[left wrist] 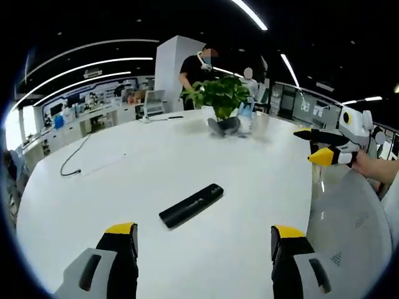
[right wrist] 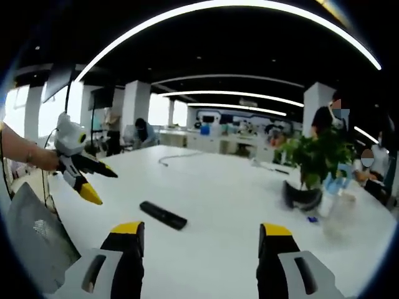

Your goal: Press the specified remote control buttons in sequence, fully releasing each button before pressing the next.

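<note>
Open-plan office, lit by long ceiling strips, surrounds a big white table [left wrist: 187, 162] where the black remote [left wrist: 191, 205] lies flat, near the front edge and well apart from the potted plant [left wrist: 219, 99] at the far side. A cable [left wrist: 78, 156] trails across the table to the left in the left gripper view.

Both grippers hover above the table with jaws spread wide and nothing between them: the left gripper [left wrist: 202, 240] looks down on the remote just ahead, and the right gripper [right wrist: 199, 240] faces it from another side, remote [right wrist: 163, 215] ahead and slightly left. Each shows in the other's view, held by a hand.

Neither gripper touches the remote, so I judge the sequence has not visibly begun, or sits between 2 presses; all pressing seems left to do.

Buttons on the remote are too small to make out. A chair back [left wrist: 349, 230] cuts off the table's right edge.
</note>
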Motion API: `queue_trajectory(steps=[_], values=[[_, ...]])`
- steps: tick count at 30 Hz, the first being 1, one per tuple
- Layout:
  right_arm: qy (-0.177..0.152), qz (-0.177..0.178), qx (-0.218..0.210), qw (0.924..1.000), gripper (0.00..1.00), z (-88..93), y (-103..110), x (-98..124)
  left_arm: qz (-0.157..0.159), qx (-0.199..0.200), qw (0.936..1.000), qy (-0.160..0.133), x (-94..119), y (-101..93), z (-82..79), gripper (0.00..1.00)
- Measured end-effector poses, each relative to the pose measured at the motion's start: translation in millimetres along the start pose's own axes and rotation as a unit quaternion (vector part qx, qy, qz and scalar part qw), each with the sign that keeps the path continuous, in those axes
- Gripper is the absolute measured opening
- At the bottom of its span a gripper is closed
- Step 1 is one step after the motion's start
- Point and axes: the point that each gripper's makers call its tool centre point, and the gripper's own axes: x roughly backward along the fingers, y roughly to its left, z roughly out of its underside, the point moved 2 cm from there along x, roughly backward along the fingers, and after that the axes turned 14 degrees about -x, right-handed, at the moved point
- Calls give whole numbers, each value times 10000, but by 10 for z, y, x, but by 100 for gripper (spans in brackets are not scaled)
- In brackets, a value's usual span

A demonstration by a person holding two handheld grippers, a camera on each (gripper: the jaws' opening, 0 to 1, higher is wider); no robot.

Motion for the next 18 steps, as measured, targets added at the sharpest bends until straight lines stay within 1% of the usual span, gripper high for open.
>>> queue_trajectory(steps=[5,8,14,17,18], values=[[30,-6,21,10000,72,9,2,-3,171,-65,9997,139,-87,63,34,91],[50,-9,46,10000,71,18,6,-4,322,-187,9987,335,-147,105,91,91],[43,8,46,10000,69,17,1,2,570,-431,9953,661,-252,146,165,91],[-34,-34,-31,10000,70,-6,8,8,654,-543,9933,784,-311,164,181,91],[-10,-17,-30,10000,69,2,-1,6,734,-566,9922,828,-339,163,183,91]])
